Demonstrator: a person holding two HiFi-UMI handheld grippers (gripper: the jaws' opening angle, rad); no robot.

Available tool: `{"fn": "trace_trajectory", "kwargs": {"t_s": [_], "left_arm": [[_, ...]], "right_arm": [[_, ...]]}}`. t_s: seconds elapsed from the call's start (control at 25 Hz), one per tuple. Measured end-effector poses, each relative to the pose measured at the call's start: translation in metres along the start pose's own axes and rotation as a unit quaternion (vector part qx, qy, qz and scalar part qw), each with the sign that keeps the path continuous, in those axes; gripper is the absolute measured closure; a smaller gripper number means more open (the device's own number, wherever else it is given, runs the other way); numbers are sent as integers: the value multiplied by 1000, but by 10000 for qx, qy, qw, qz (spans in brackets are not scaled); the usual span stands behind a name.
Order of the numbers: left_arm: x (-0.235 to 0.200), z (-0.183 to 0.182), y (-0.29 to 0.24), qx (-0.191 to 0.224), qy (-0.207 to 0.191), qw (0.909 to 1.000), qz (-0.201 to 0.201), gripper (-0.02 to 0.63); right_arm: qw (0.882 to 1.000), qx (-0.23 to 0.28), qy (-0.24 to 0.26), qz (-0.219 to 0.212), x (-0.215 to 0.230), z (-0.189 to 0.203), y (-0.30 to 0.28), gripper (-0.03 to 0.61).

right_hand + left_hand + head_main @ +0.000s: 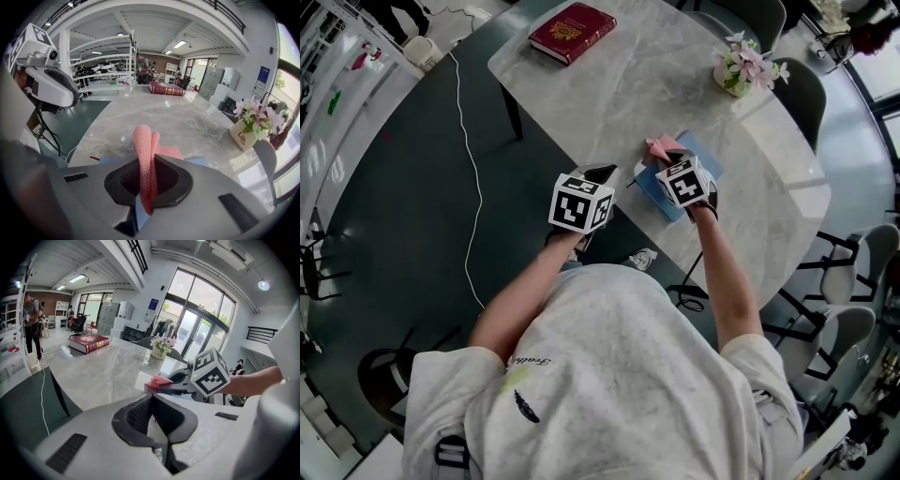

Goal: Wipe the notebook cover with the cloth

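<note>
**Head view: cloth clamped in the right claw, over the notebook**

The head view puts my right claw just right of the frame's centre, over the blue notebook. The notebook lies flat on the marble worktop, close to its near edge. The pink cloth bunches out past the claw's tips. My left claw is just left of the notebook, by the worktop edge.

I judge the wipe is at or near its start. To do it well I would keep the right claw low and tilted, so that cloth rather than jaw tips rubs the cover. Long strokes should run along the cover. The notebook looks light and the marble smooth, so it may slide. Pressing the left claw on a corner would pin it. The red book and the flowers stand well apart, so no stroke is cramped.

Only the head view gives the notebook's whole outline and both claws at once. The right gripper view shows the grip itself: the jaws are clenched on a folded ridge of cloth, with blue slivers of cover to either side. The left gripper view shows its own jaws closed on nothing. At its centre it catches the cloth side-on, low to the worktop, though I cannot tell whether it touches.
</note>
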State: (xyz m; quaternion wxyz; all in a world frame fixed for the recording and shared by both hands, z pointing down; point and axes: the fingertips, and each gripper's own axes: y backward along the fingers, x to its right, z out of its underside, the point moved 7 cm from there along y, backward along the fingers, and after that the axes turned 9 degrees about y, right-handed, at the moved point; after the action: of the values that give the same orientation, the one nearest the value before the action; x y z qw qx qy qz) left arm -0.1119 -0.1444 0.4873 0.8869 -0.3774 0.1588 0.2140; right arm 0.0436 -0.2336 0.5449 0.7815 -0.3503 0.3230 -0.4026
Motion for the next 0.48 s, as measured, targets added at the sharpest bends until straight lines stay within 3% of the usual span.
{"fn": "trace_trajectory", "kwargs": {"t_s": [0.48], "left_arm": [[-6,8,8,-151,-175,9993,303,607]], "right_arm": [[9998,8,-179,38,-36,-6,6,563]]}}
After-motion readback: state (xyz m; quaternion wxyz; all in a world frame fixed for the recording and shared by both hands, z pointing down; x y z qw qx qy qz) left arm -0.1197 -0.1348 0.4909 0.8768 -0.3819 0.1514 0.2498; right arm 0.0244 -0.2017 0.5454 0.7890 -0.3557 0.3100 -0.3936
